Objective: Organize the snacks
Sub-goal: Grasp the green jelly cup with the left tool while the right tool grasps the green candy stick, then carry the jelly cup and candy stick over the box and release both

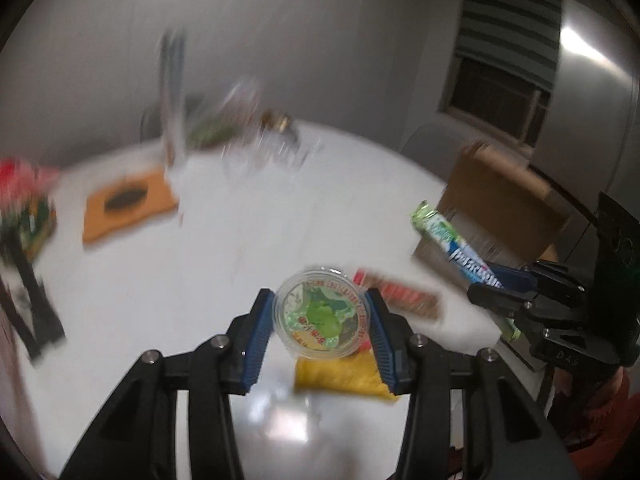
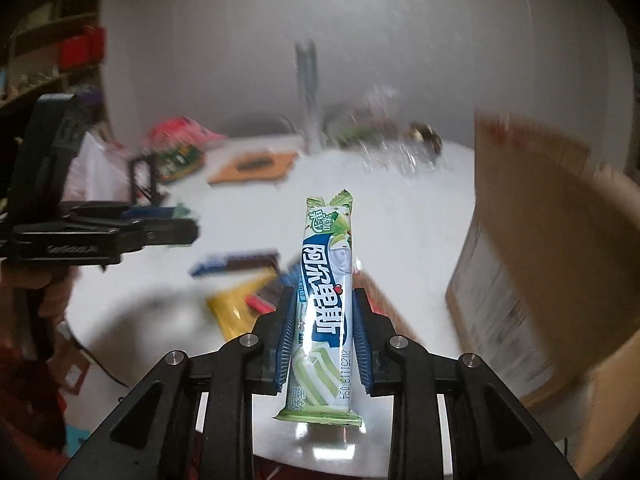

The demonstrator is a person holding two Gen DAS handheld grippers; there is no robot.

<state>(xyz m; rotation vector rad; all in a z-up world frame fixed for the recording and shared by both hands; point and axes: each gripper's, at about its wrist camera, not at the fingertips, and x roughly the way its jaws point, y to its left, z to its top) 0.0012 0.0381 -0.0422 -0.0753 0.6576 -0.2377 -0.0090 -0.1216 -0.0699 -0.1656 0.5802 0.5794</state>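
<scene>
Item: left tool, clenched on a round clear jelly cup, held above the white tabletop. Item: right tool, clenched on a long green-and-white candy stick; long axis ran along the fingers, pointing away from the hand. Cardboard box stood just right of the stick, nearer the right hand than the left. Yellow packet lay below the cup. Far clutter was blurred; the box interior was hidden.

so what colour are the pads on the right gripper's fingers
Blue, ribbed, on black fingers; clearest in the right wrist view, clamped on the candy stick.
</scene>
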